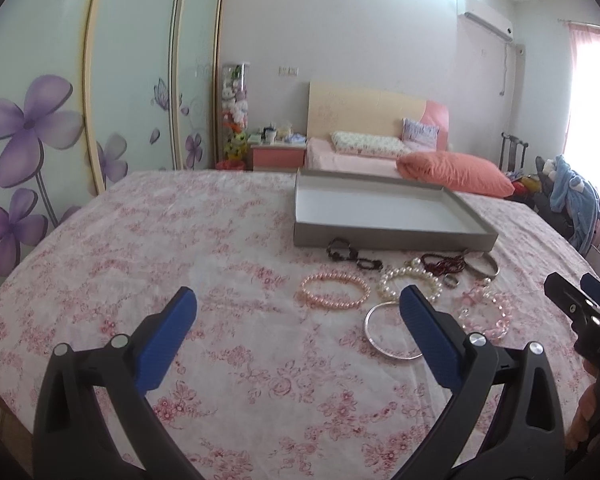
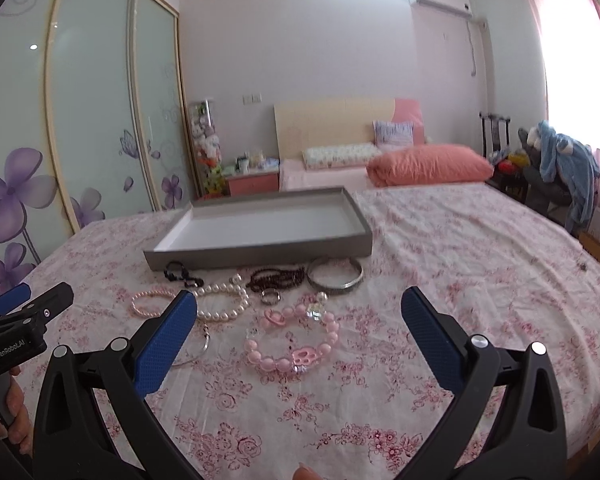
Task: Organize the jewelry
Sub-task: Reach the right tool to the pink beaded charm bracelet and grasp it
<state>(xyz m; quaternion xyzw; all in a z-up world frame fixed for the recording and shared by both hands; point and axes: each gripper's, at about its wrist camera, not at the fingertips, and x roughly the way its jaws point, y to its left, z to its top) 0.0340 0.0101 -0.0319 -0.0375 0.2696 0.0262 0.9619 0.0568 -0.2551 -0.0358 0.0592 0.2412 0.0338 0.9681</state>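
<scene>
**Claws spread wide, nothing picked up yet**

Both claws hang empty above the bed: the right claw (image 2: 299,308) has its fingers spread apart over the chunky pink bead bracelet (image 2: 294,344), and the left claw (image 1: 298,306) is equally wide, nearest the pink pearl bracelet (image 1: 335,291).

All the jewelry lies in a loose cluster on the floral bedsheet (image 2: 480,248), just in front of the grey tray (image 2: 260,250), which looks empty. Beside the pink bracelets sit a white pearl bracelet (image 2: 224,302), a thin silver bangle (image 1: 384,334), a small ring (image 2: 271,297), a dark red bead strand (image 2: 278,277), a black bead piece (image 2: 182,273) and a wide silver bangle (image 2: 336,278).

A good first pick, I judge, is the chunky pink bracelet. Lower the right claw so one finger lands inside the loop and one outside, pinch a single side of beads, then lift straight up. The soft sheet may bunch, so close gently and keep clear of the ring close by.
</scene>
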